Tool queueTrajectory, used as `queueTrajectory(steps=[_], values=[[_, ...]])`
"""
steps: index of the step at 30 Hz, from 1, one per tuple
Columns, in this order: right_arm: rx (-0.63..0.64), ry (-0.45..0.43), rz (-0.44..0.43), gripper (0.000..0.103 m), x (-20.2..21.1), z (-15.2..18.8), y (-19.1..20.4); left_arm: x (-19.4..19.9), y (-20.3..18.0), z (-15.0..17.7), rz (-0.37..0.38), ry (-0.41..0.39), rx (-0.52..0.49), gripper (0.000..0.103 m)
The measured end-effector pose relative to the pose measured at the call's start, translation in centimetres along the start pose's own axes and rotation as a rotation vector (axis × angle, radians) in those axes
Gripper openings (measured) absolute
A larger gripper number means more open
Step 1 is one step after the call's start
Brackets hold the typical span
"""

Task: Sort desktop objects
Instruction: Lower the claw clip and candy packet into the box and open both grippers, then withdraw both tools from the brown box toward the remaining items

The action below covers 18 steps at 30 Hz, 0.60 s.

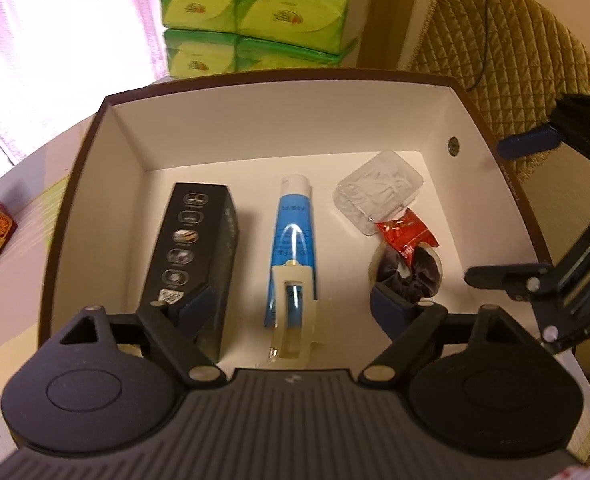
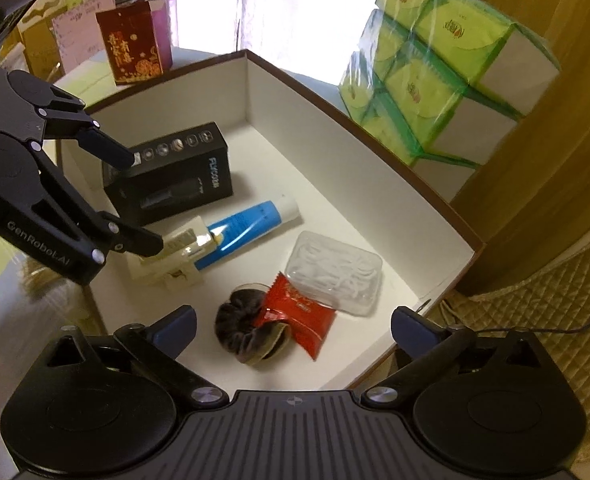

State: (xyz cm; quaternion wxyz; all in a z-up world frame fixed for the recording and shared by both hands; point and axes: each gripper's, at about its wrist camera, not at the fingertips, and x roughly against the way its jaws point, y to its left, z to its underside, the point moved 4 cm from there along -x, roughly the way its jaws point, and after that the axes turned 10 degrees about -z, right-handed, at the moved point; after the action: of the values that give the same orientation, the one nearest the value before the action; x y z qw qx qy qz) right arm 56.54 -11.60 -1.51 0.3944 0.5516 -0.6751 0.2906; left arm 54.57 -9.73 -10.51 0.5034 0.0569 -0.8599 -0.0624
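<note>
Green tissue packs [image 2: 447,80] behind box [image 1: 255,148] (seemingly cardboard); both tongs gape, empty.

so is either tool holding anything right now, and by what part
Nothing is held. The left tool stands open above the blue tube, and the right tool stands open over the dark scrunchie; both lie loose in the box.

In the left wrist view, the open box [image 1: 95,184] sits on the table [image 1: 19,264]. Inside it, the carton [image 1: 199,248] lies at the left, the tube [image 1: 293,236] in the middle with a clip [image 1: 293,300] on its near end, and the clear case [image 1: 379,192] at the right. Just before the case lie a sachet [image 1: 405,236] and a scrunchie [image 1: 409,276], touching. Tissue packs [image 1: 255,16] stand behind the box.
</note>
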Motion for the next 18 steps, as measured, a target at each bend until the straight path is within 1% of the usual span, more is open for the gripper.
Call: queueTrajectory(steps=[3, 7, 18], values=[[0.000, -0.019, -0.007, 0.101, 0.7, 0.0, 0.5, 0.9, 0.5, 0.1, -0.025, -0.010, 0.028, 0.083], [0.008, -0.041, -0.017, 0.101, 1.7, 0.2, 1.3, 2.2, 0.6, 0.3, -0.038, -0.022, 0.055, 0.083], [0.013, -0.098, -0.038, 0.101, 4.8, 2.0, 2.7, 6.4, -0.5, 1.6, -0.091, -0.075, 0.141, 0.083]])
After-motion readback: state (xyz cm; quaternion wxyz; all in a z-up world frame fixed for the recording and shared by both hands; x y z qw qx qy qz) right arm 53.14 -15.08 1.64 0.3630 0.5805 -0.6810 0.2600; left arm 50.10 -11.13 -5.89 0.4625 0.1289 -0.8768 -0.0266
